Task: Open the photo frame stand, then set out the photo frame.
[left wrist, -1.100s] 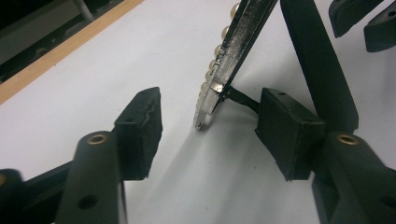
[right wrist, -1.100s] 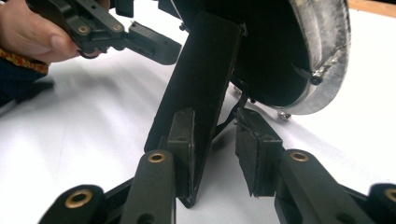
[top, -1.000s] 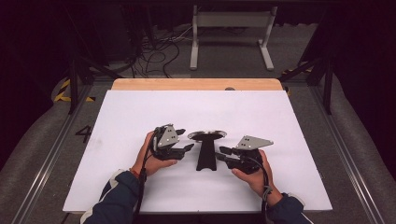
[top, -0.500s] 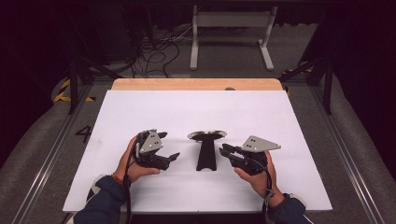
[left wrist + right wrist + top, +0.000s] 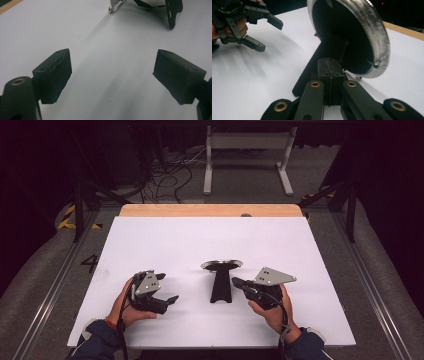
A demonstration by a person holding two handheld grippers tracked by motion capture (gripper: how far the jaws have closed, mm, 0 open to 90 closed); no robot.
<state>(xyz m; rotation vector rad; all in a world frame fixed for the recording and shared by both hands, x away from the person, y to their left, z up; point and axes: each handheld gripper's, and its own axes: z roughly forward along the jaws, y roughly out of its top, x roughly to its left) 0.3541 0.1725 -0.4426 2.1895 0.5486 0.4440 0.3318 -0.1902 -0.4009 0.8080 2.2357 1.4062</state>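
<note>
White table (image 5: 165,240) — a black stand (image 5: 220,287) upright mid-surface.

Three cameras: one fixed overhead, one riding on each gripper I work.

My high view looks forward and down from my side onto the white table (image 5: 165,245), taking in the floor beyond. My left gripper view sits low, close to the tabletop, facing across it past its own jaws toward the black stand (image 5: 172,12). My right gripper view looks along its closed jaws, very near the stand (image 5: 329,47), and shares the left gripper (image 5: 263,33) with the high view.
</note>
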